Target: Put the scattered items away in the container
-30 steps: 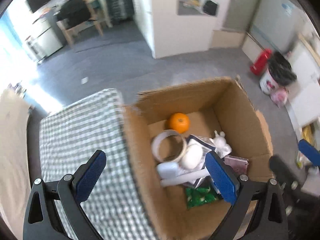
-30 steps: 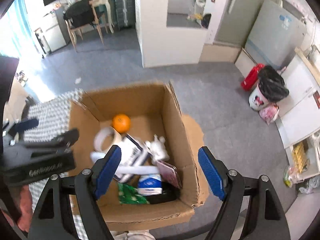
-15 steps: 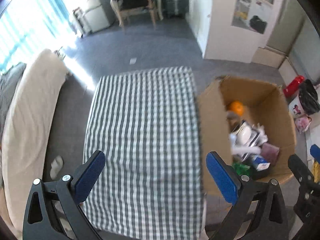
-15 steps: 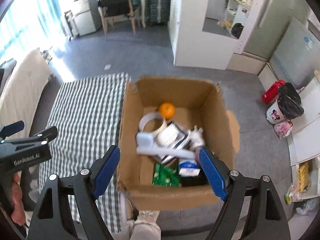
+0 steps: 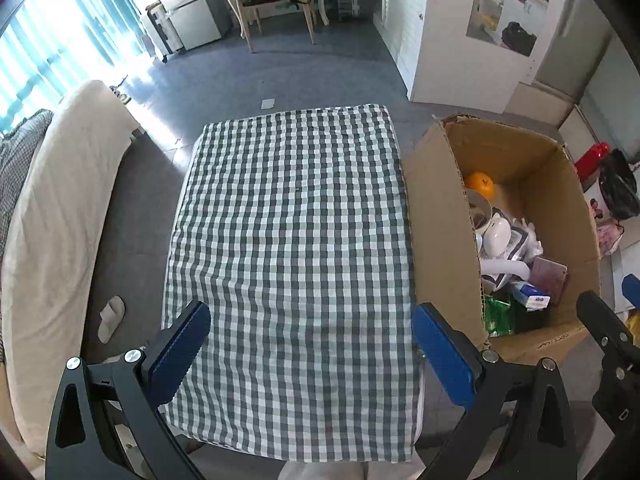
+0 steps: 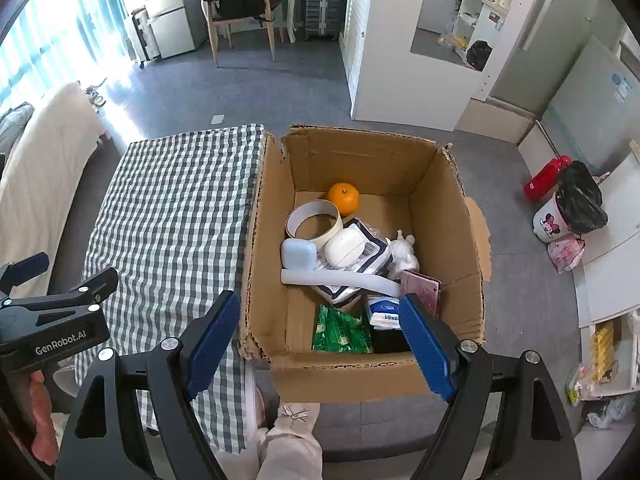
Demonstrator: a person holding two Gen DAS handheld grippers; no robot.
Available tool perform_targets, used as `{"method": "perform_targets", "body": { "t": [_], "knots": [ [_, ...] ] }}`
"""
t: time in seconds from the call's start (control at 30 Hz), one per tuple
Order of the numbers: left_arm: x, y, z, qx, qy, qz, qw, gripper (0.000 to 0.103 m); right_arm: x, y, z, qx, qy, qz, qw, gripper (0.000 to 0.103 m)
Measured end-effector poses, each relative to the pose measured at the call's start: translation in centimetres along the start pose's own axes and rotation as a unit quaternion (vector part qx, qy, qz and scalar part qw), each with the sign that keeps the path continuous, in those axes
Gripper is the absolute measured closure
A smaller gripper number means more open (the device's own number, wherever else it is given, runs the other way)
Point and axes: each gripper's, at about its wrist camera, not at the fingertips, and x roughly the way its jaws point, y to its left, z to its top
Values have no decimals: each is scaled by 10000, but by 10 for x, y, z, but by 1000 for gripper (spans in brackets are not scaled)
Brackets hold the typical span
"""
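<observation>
A cardboard box (image 6: 440, 208) (image 5: 436, 232) stands on the floor against the right side of a table covered with a checked cloth (image 5: 288, 240) (image 6: 172, 208). In the box lie an orange (image 6: 343, 198) (image 5: 480, 185), a tape roll (image 6: 314, 224), a white case (image 6: 344, 246), a light blue case (image 6: 298, 252), a white tube (image 6: 340, 278), a pink wallet (image 6: 422, 286), a green packet (image 6: 340, 330) and a tissue pack (image 6: 384, 314). My left gripper (image 5: 310, 350) hangs open over the bare cloth. High above the box's near edge, my right gripper (image 6: 320, 338) is open with nothing held.
A beige sofa (image 5: 52, 216) runs along the table's left, with a slipper (image 5: 111, 318) on the floor between. A chair (image 6: 240, 12) stands at the back, a white cabinet (image 6: 392, 40) behind the box. A red bottle (image 6: 546, 178) and a bin with a black bag (image 6: 568, 208) stand to the right.
Both grippers swung left and drew back. The left view went from over the box to over the cloth; the right view now takes in the whole box and part of the table.
</observation>
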Motion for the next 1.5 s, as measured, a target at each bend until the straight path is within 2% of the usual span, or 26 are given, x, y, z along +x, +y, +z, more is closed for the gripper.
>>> {"method": "perform_targets", "body": {
  "t": [0.5, 0.97, 1.5],
  "knots": [
    [0, -18, 5, 59, -13, -85, 9999, 0, 2, -19, 2, 182, 13, -30, 9998, 22],
    [3, -42, 10, 334, -3, -141, 9993, 0, 10, -40, 1, 371, 87, -33, 9993, 22],
    [10, -42, 5, 338, 196, -206, 9990, 0, 13, -35, 0, 332, 109, 35, 9994, 22]
  ]
}}
